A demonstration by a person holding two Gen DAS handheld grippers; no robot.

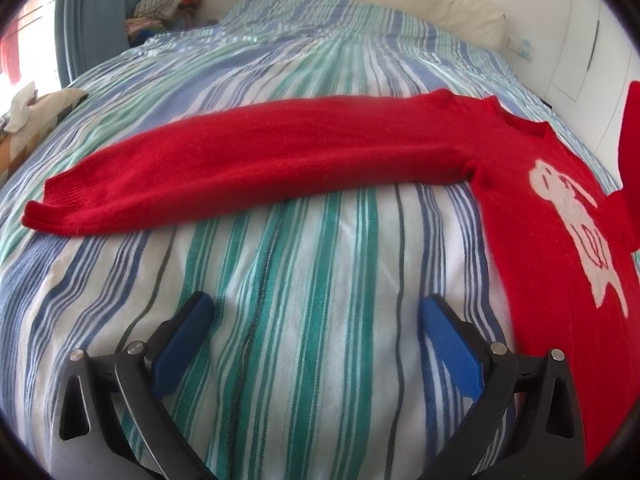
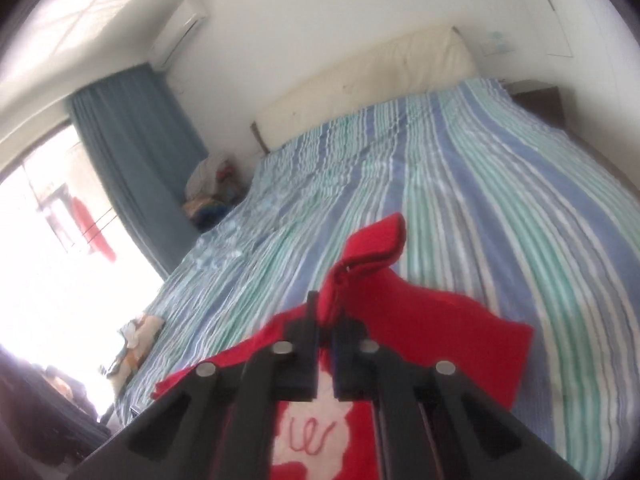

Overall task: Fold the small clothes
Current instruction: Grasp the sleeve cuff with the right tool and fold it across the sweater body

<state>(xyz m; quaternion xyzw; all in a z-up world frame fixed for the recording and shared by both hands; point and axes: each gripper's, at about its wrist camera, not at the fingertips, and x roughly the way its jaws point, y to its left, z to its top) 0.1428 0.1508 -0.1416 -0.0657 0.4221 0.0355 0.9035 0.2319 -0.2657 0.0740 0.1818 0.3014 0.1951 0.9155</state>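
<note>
Right tongs (image 2: 327, 312) gripping red sweater (image 1: 280, 160) sleeve (image 2: 372, 248), hiding its motif (image 2: 308, 436); left tongs (image 1: 316, 316) gaping over bedsheet (image 1: 300, 360)

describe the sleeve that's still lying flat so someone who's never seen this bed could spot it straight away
Start with the wide bed under its blue, green and white striped cover. A red sweater lies across it, white figure on the chest. The flat sleeve stretches out leftward in the left wrist view, cuff on the stripes, unlike the other sleeve, which is pinched in the right tongs and lifted.

Sweater (image 1: 540, 208) cropped (hem perhaps hidden).
</note>
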